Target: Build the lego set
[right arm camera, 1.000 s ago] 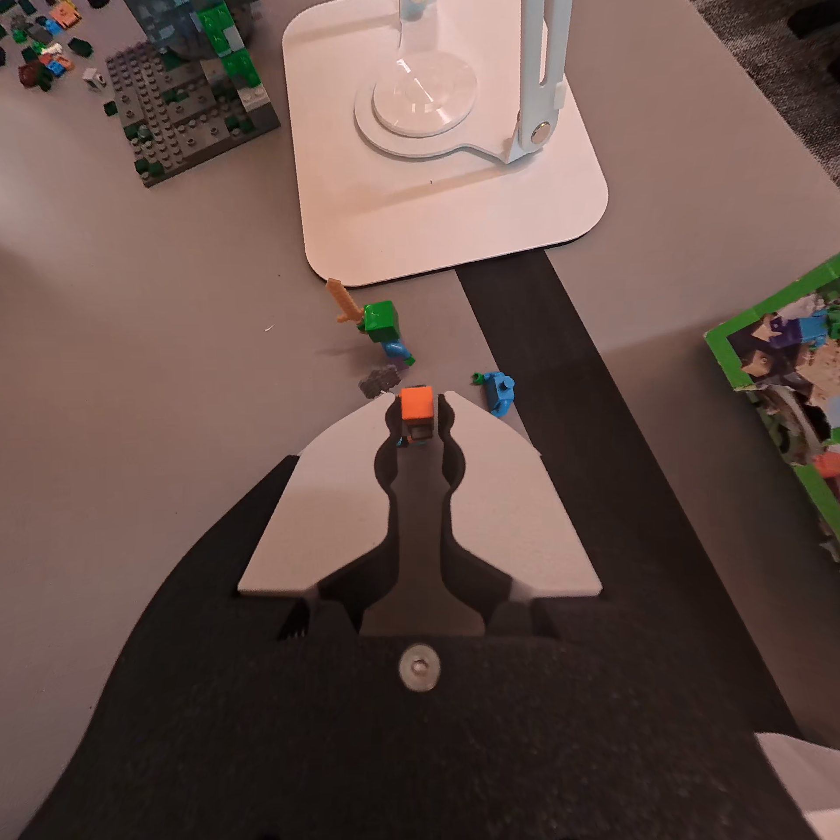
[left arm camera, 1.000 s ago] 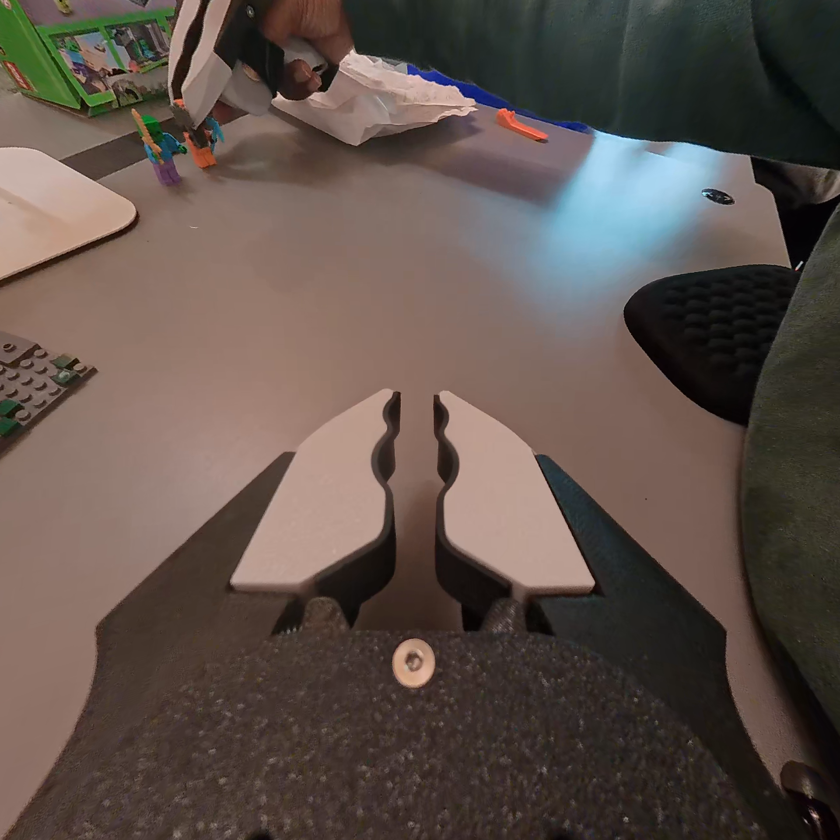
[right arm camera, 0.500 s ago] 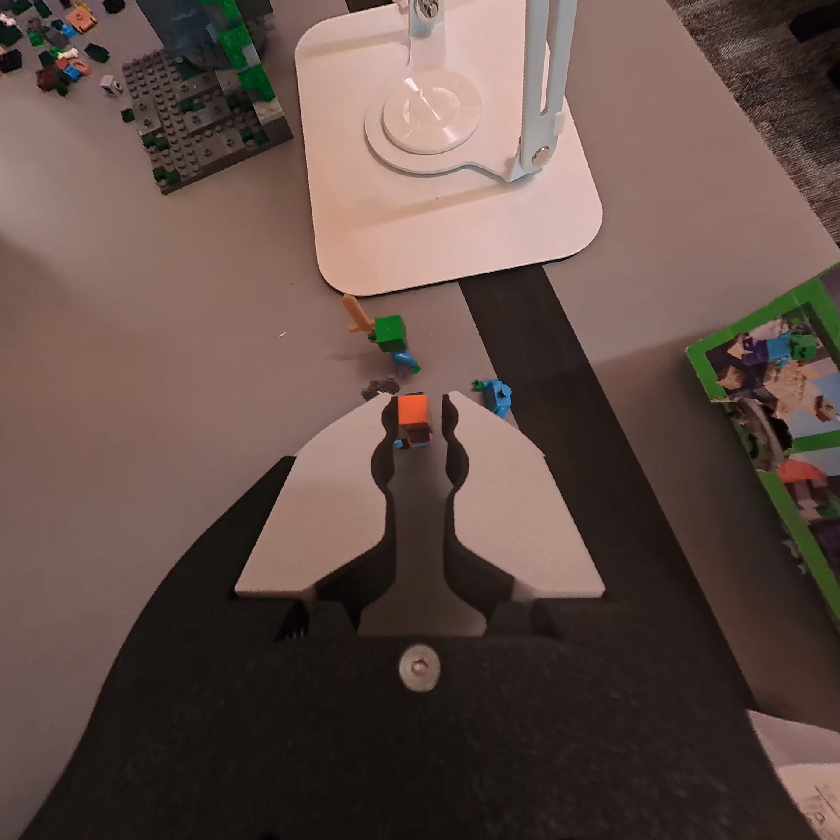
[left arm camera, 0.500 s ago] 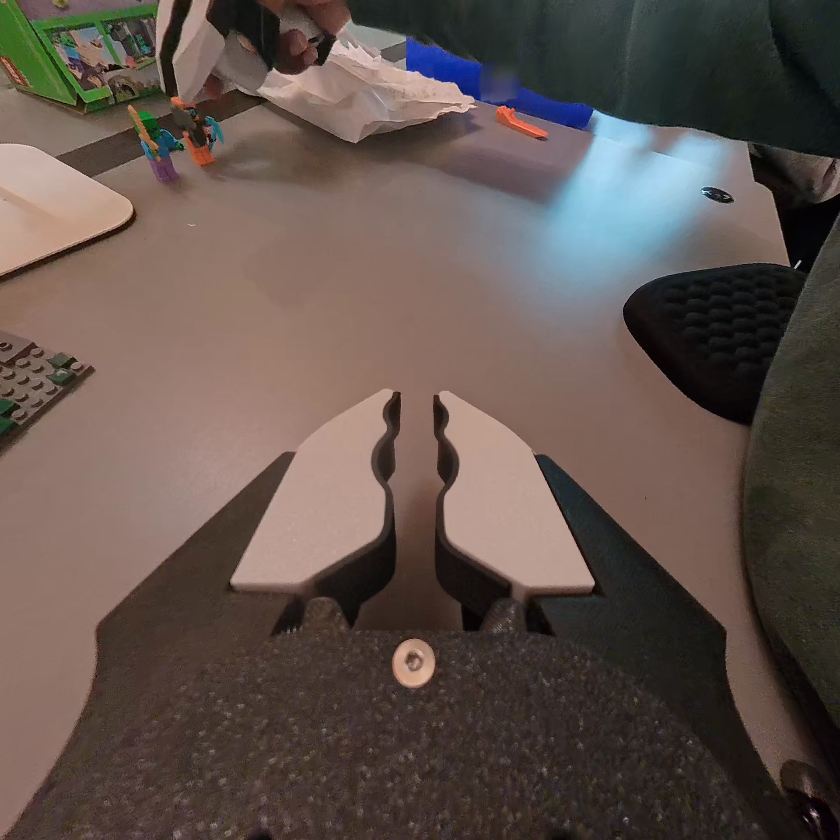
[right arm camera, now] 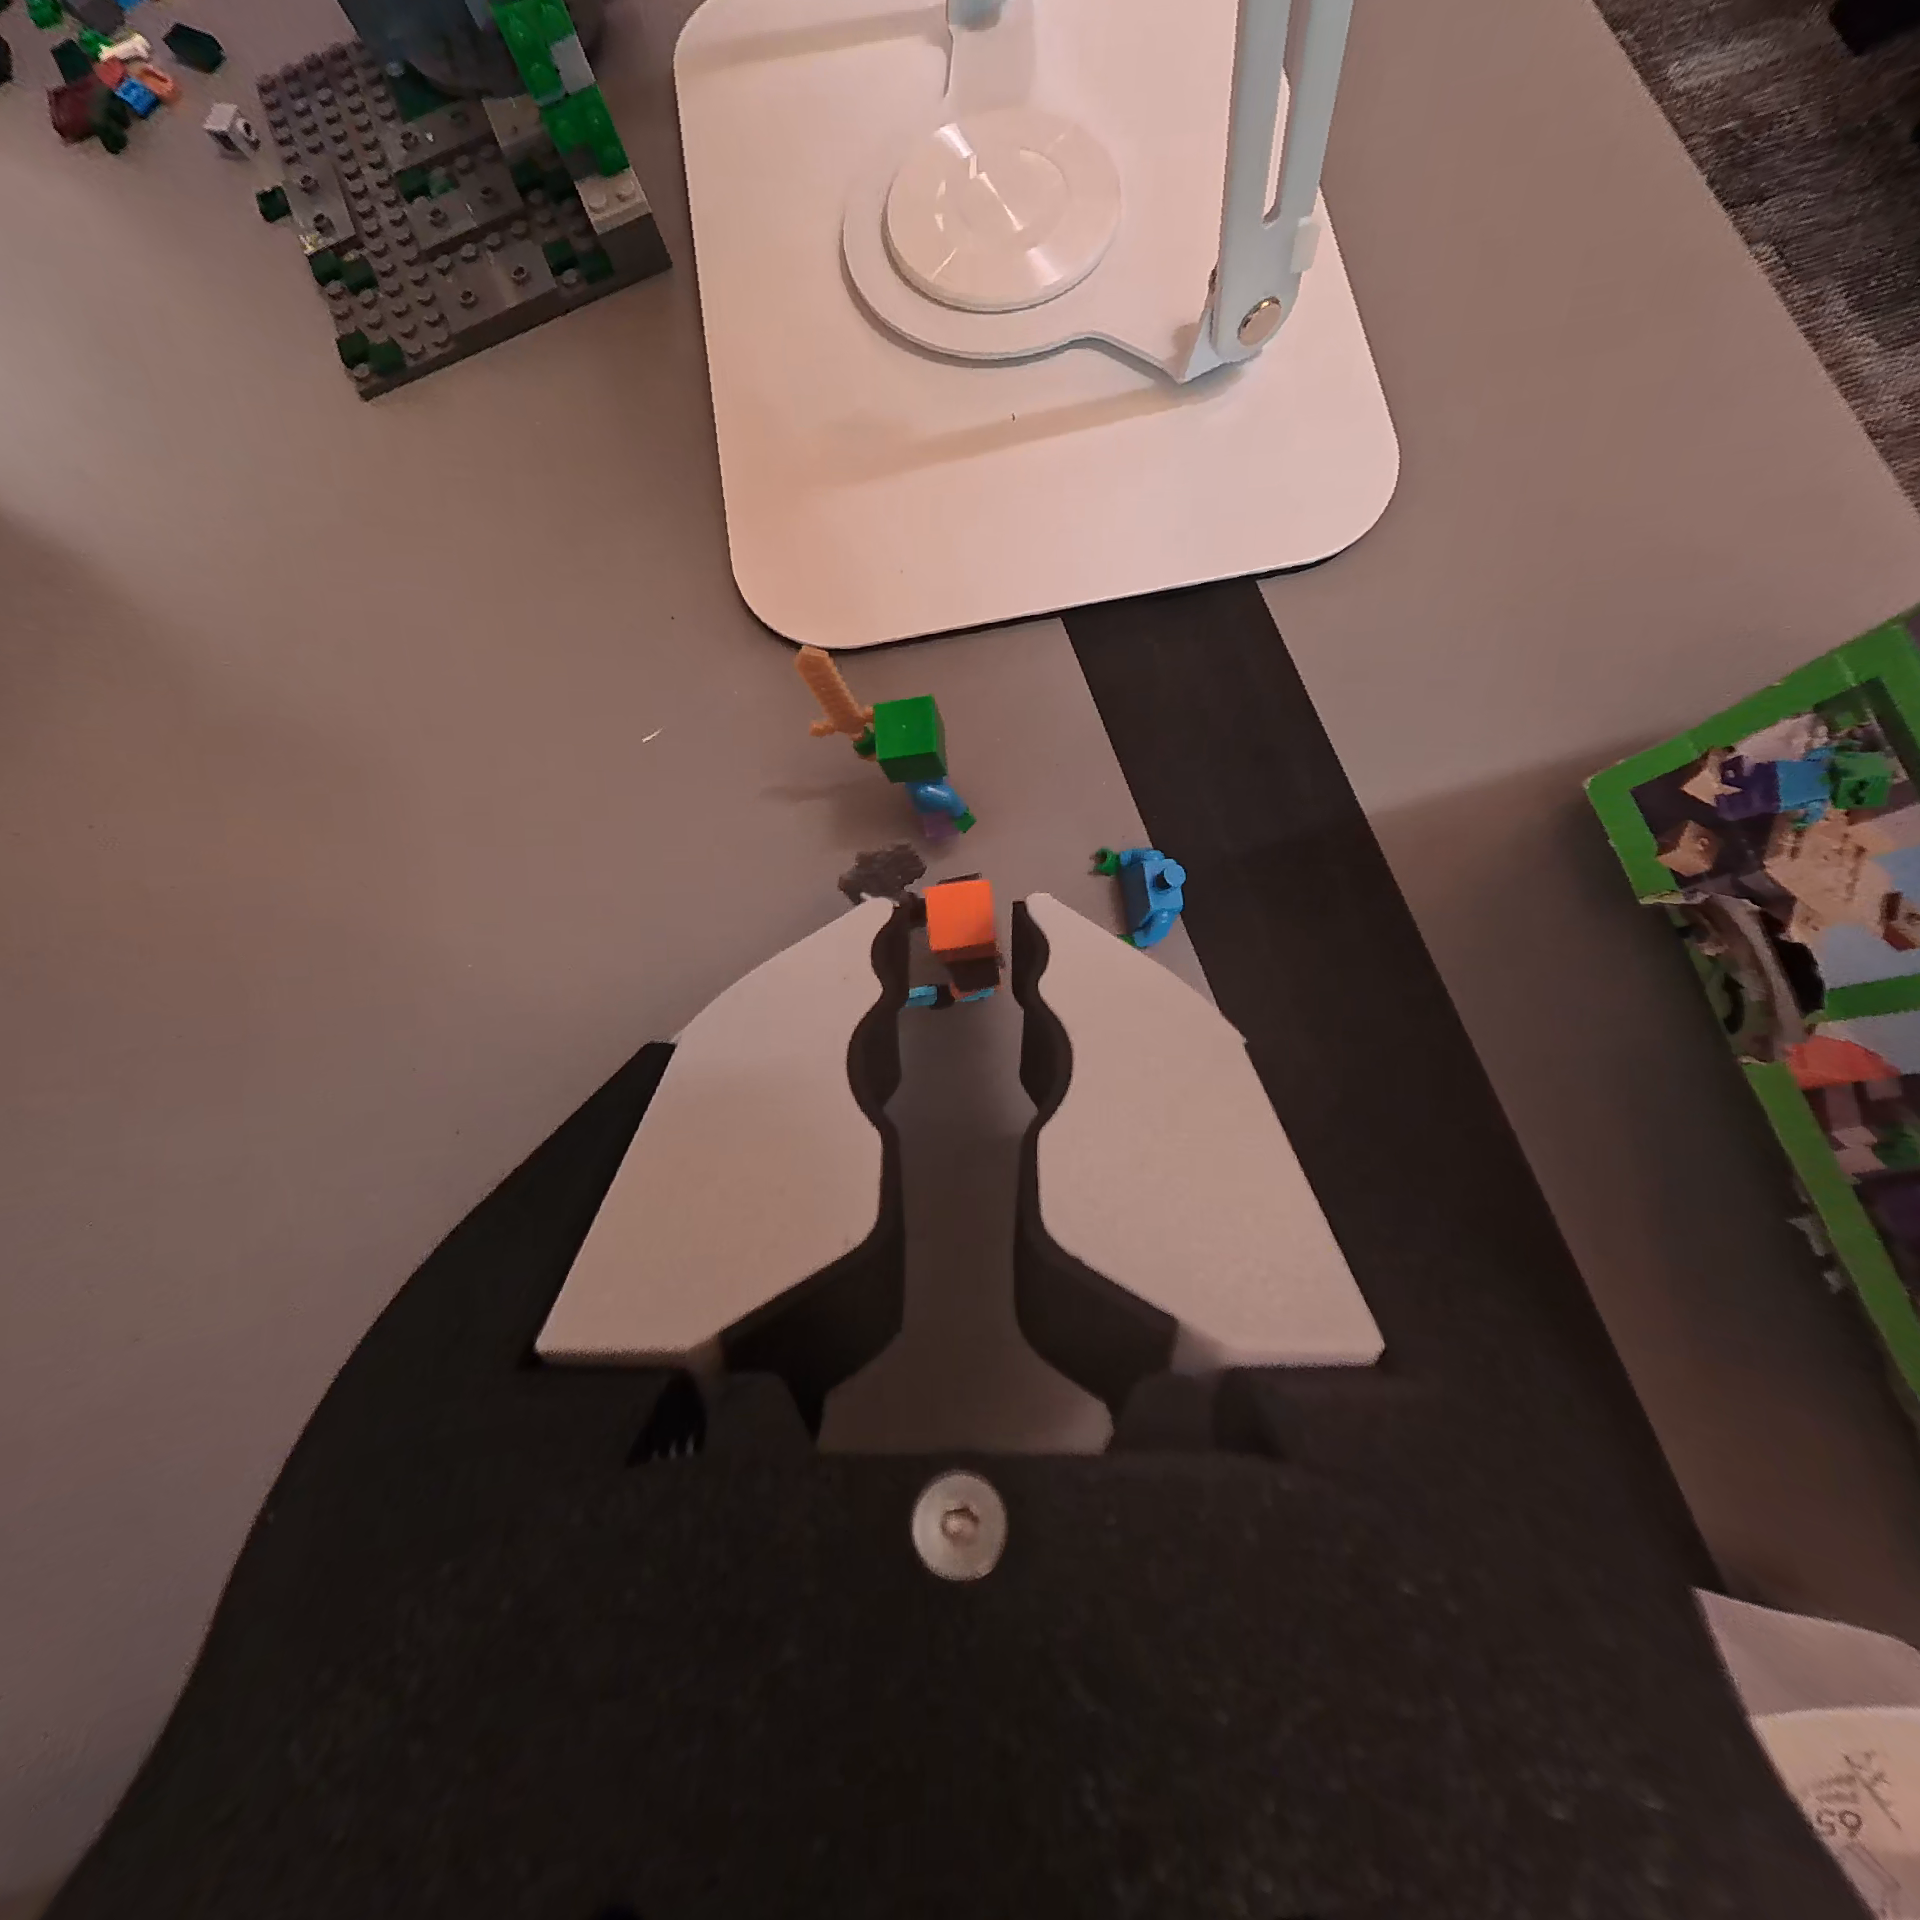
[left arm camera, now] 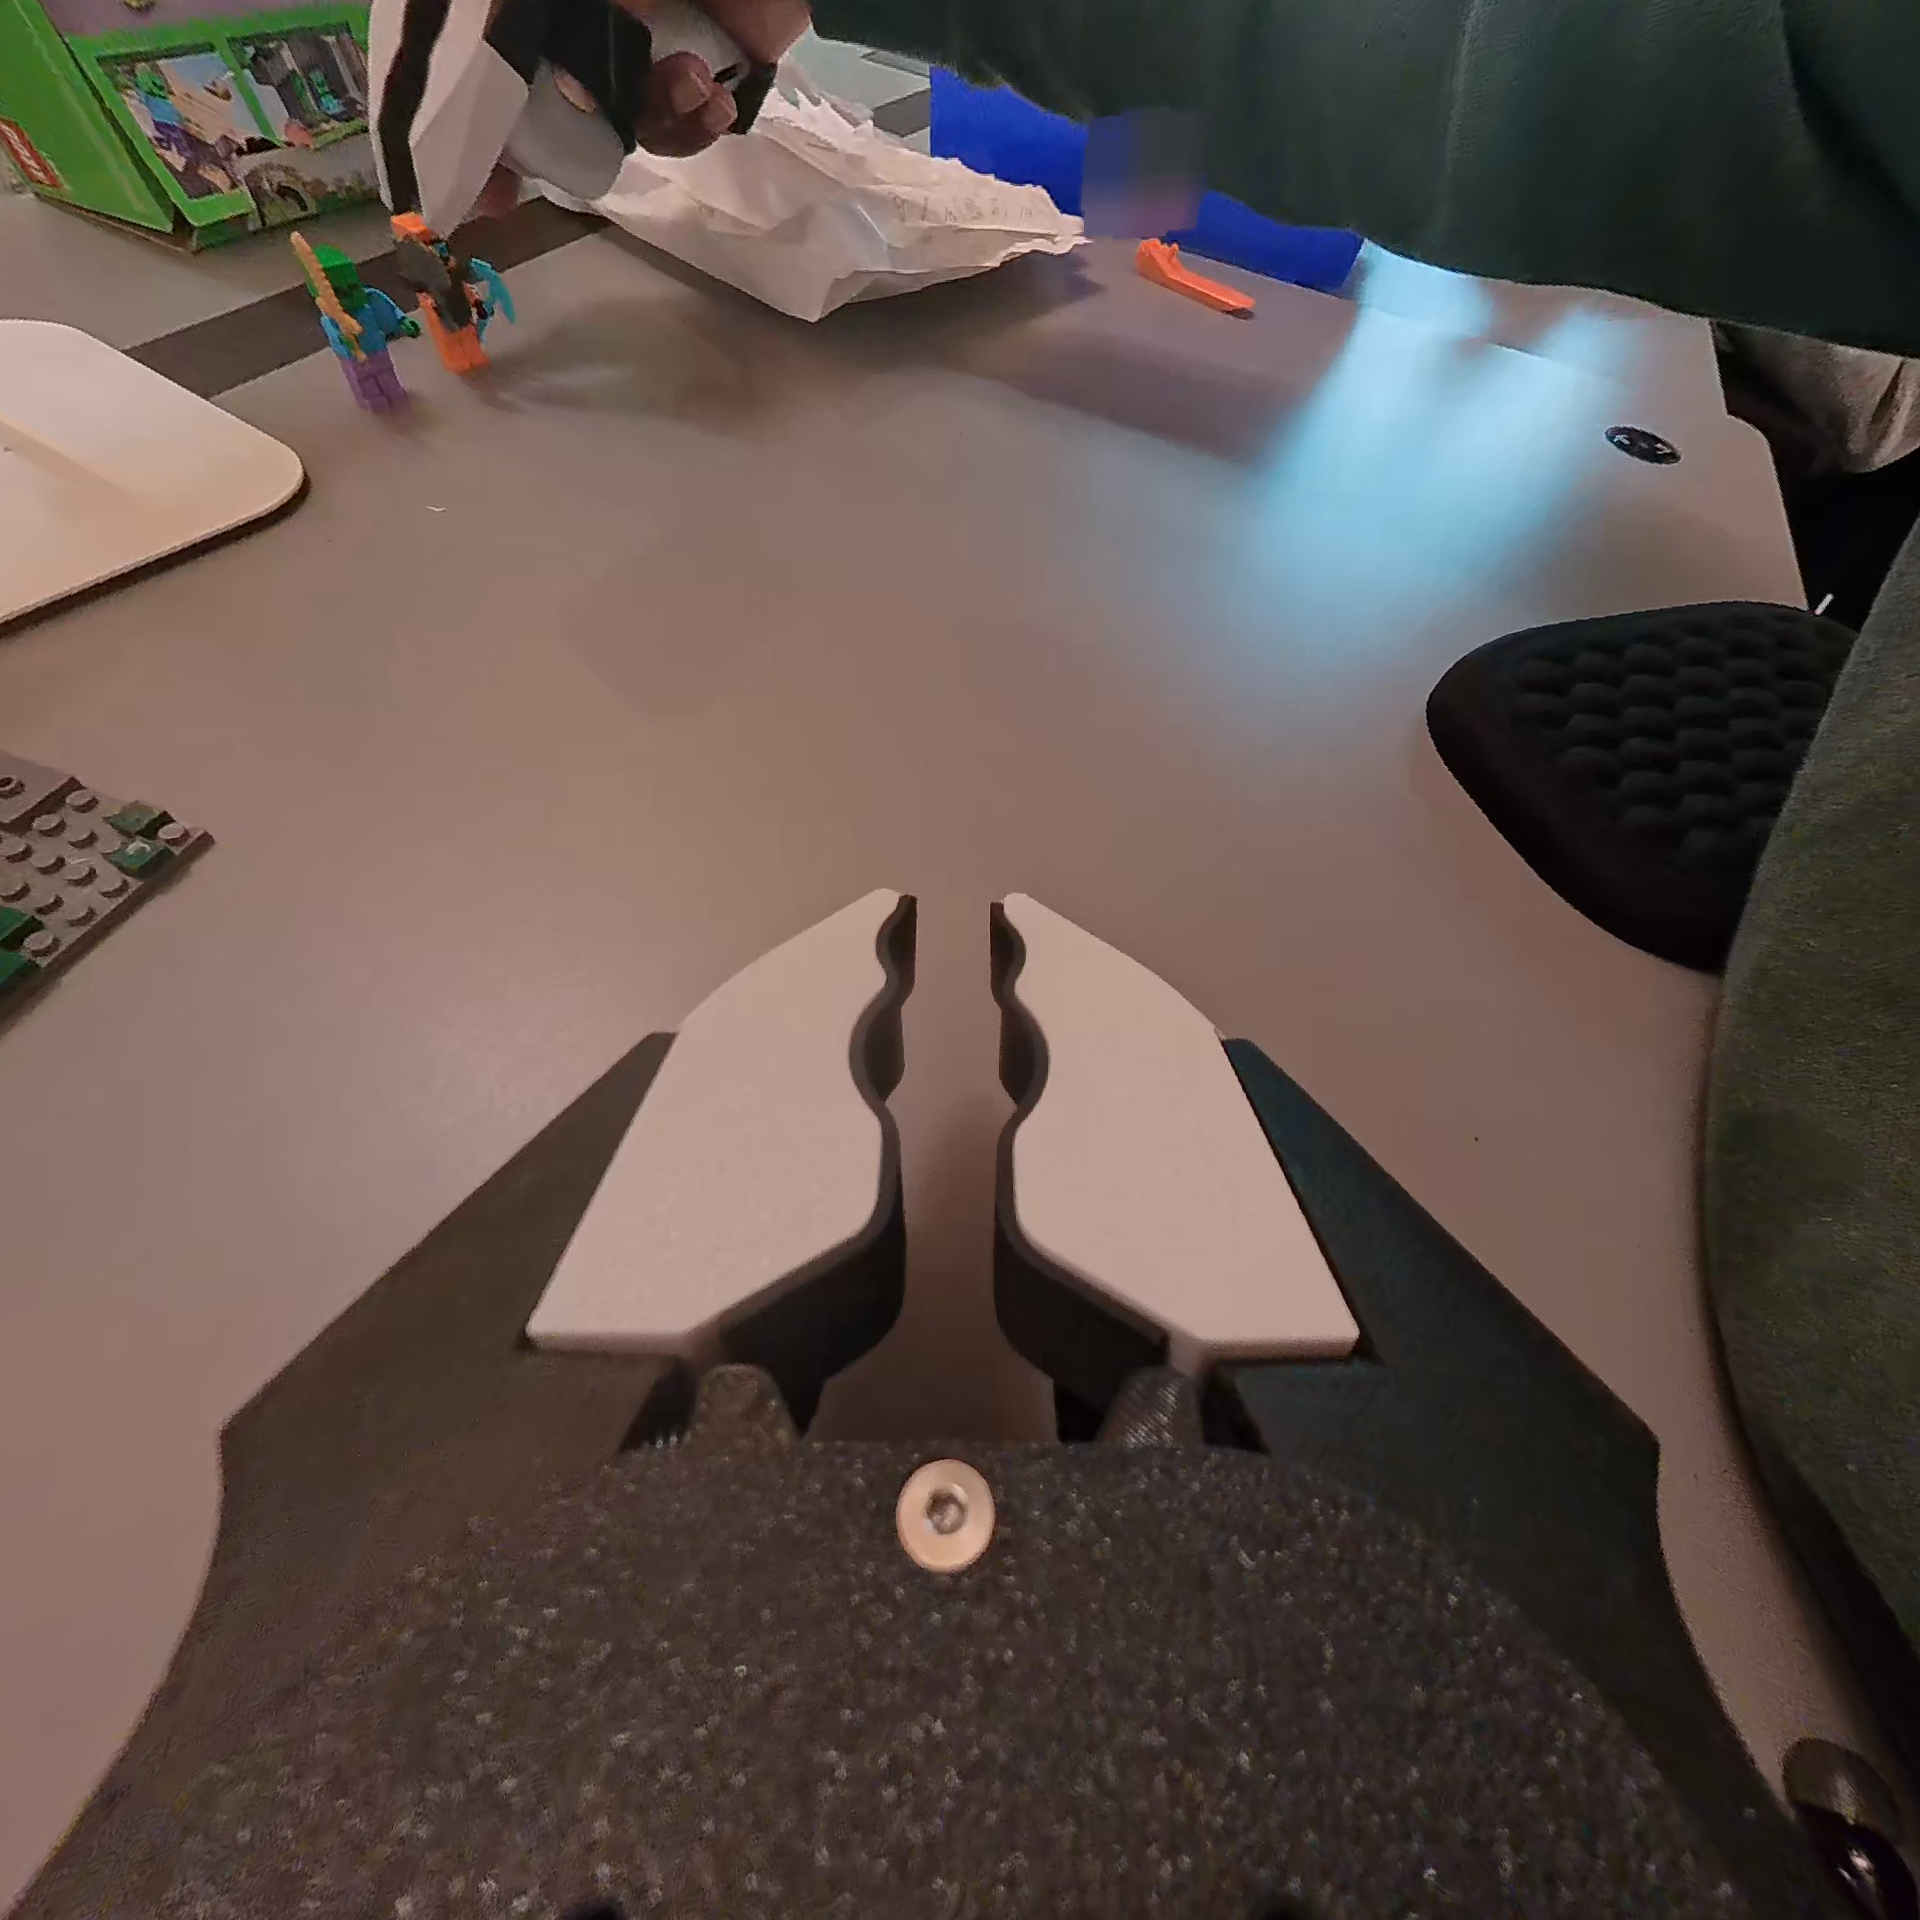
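Right gripper (right arm camera: 954, 914) over the orange-headed figure (right arm camera: 961, 940); jaws spread, a gap visible on each side of the head, so not pinching it. The figure stands upright on the table (right arm camera: 364, 831), on the near side of the white stand base (right arm camera: 1039, 499). The green-headed figure (right arm camera: 914, 758) with its sword stands between it and the base. A loose blue torso (right arm camera: 1148, 891) lies just right of the orange figure, near the black strip (right arm camera: 1247, 831).

Left gripper (left arm camera: 951, 914) idles low over bare table, jaws slightly apart, holding nothing.

Risks, as I judge them: withdrawing at a slant could clip the head and topple the figure; it might then knock over its green neighbour. Its pickaxe (left arm camera: 488, 291) could also snag a finger.
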{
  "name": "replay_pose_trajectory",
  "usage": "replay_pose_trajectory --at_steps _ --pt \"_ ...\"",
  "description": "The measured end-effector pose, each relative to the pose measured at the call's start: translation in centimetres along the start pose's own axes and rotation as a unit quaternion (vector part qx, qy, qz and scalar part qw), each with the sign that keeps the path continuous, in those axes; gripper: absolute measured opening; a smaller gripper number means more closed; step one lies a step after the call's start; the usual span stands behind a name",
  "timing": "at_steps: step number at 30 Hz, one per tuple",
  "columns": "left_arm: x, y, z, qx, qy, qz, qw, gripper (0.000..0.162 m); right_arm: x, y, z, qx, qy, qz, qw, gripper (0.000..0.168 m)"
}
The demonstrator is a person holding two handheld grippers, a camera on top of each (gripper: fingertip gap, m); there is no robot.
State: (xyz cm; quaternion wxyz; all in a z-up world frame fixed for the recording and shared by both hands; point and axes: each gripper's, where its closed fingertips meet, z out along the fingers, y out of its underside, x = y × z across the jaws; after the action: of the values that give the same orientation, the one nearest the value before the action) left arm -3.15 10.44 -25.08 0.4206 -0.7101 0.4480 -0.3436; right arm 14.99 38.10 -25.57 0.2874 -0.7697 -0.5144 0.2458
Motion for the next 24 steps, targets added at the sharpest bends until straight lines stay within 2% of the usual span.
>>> replay_pose_trajectory --at_steps 15,17,19,22,24 --pt "0.0 0.0 0.0 0.001 -0.001 0.0 1.0 0.013 0.1 -0.3 -0.8 -0.005 0.016 -0.005 1.0 0.027" --pt "-0.2 -0.1 -0.1 0.005 -0.006 -0.001 1.0 0.012 -0.1 -1.7 -2.1 0.022 0.032 -0.007 0.999 0.028" --pt "-0.6 -0.5 -0.3 0.018 -0.023 0.001 1.0 0.007 -1.0 -4.4 -4.3 0.082 0.063 -0.012 0.995 0.027" --pt "-1.6 -1.0 -1.0 0.033 -0.065 0.008 0.997 0.0 -3.9 -7.4 -7.9 0.158 0.133 -0.019 0.978 0.027" --pt "-2.4 -1.5 -1.5 0.045 -0.091 0.007 0.995 0.0 -6.4 -7.8 -9.5 0.184 0.18 -0.012 0.966 0.024"
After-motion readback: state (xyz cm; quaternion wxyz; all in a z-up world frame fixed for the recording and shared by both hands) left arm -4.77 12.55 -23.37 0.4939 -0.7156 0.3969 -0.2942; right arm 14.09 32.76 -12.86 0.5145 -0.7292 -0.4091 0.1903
